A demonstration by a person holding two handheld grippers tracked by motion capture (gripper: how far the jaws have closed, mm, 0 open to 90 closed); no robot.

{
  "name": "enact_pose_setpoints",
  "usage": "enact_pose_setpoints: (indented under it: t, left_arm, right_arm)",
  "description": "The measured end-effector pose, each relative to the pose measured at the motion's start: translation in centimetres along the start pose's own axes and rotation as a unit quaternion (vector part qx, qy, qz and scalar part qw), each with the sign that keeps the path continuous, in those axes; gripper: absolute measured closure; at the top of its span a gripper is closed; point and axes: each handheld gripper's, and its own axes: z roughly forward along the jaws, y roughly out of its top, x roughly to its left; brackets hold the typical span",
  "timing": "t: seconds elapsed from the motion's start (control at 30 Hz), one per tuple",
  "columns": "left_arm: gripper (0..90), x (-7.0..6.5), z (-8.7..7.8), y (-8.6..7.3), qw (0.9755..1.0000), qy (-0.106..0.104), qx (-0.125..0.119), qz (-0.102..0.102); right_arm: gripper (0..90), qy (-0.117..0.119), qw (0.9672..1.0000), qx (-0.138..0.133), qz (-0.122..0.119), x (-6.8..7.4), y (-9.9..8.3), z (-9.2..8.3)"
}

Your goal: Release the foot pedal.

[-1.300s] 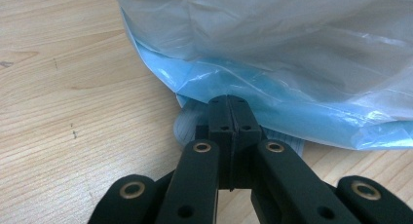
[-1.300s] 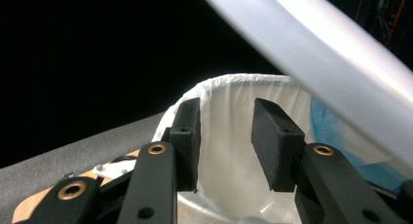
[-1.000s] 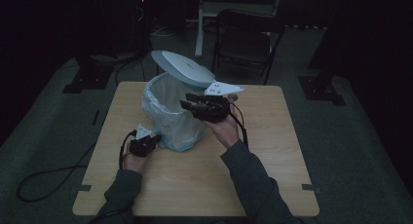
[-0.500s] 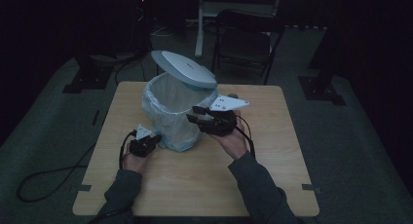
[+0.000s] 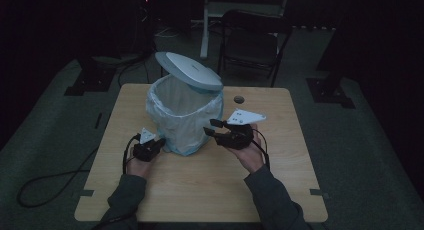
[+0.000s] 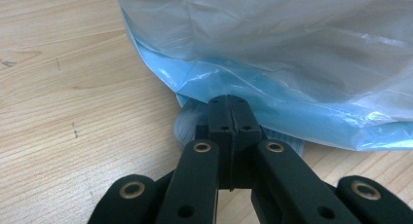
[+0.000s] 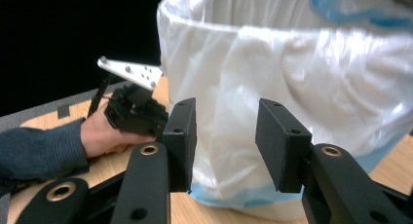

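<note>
Bin (image 5: 184,121) with a thin white plastic liner (image 7: 292,87) stands at the centre of the high view, on the far-middle part of a pale wooden table (image 5: 200,190). The liner folds over the rim and hangs down the outside in creases; a band of light blue shows near the base, and the grey ribbed foot of the bin peeks out under it in the left gripper view. A grey domed lid (image 5: 189,70) is tilted up over the far rim, leaving the mouth open.

At the lower left of the bin, the left gripper (image 6: 228,118) has its jaws pressed together, tips at the bottom of the bin just under the blue band; whether any plastic is pinched between them cannot be told. At the bin's right side, the right gripper (image 7: 225,136) is held with its jaws spread apart, pointing at the liner wall, near it but not touching.

Bare tabletop lies below and to the right of the bin in the high view. Beyond the table's far edge stands a dark folding chair (image 5: 252,42).
</note>
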Motion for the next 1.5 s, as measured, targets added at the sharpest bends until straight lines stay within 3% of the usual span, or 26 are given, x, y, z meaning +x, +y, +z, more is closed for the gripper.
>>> enact_pose_setpoints:
  t: [0.4,0.83,1.27,1.5]
  left_arm:
    - [90.0,-0.1,0.0,0.0,1.0,0.002,0.001,0.0]
    - [89.2,-0.3,-0.1,0.0,0.9999,0.012,-0.004,0.007]
    - [88.9,-0.4,-0.2,-0.1,0.9998,0.017,-0.007,0.007]
    - [89.0,-0.4,-0.5,-0.2,0.9997,0.021,-0.008,0.002]
  right_arm:
    - [55.8,-0.011,0.9995,0.029,0.007,-0.3,-2.4,0.3]
    - [54.0,-0.042,0.9961,0.076,0.014,-0.9,-5.8,0.6]
    - [53.7,-0.056,0.993,0.096,0.04,-1.7,-8.5,0.3]
    - [53.6,-0.064,0.9918,0.104,0.039,-2.0,-9.0,0.3]
